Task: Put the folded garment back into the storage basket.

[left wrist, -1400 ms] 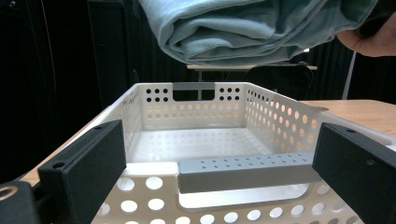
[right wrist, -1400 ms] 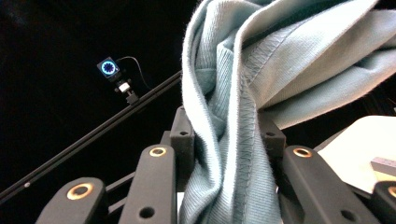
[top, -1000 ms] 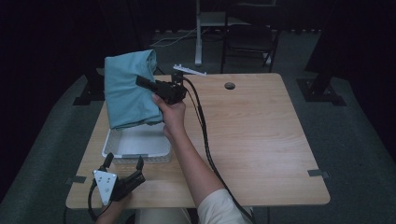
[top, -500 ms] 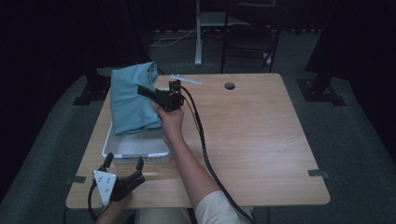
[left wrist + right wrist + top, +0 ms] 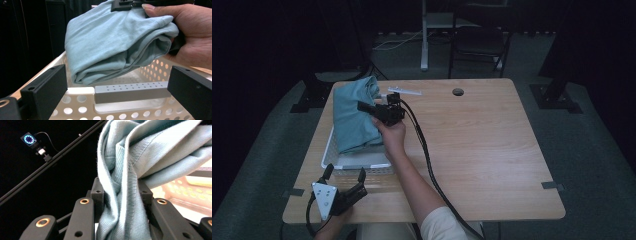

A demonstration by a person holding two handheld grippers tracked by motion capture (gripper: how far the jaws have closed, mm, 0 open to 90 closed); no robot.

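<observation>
A folded light-blue garment (image 5: 354, 117) hangs over a white perforated basket (image 5: 362, 161) at the table's left side. My right gripper (image 5: 364, 106) is shut on the garment, its jaws pinching the folded fabric (image 5: 120, 202) from the right. From the left gripper view the garment (image 5: 112, 42) hovers just above the basket's rim (image 5: 82, 91), with a hand on its right edge. My left gripper (image 5: 344, 174) rests open at the table's front left corner, just in front of the basket, with nothing between its jaws.
The wooden table (image 5: 482, 145) stretches bare to the right of the basket. A small white strip (image 5: 404, 91) and a dark round hole (image 5: 457, 92) lie near the far edge. A black cable (image 5: 427, 155) trails along the right forearm. A chair (image 5: 479, 45) stands beyond the table.
My right gripper has lowered the garment toward the basket, and the cloth hangs lower and more folded than before. The left gripper has stayed put.
</observation>
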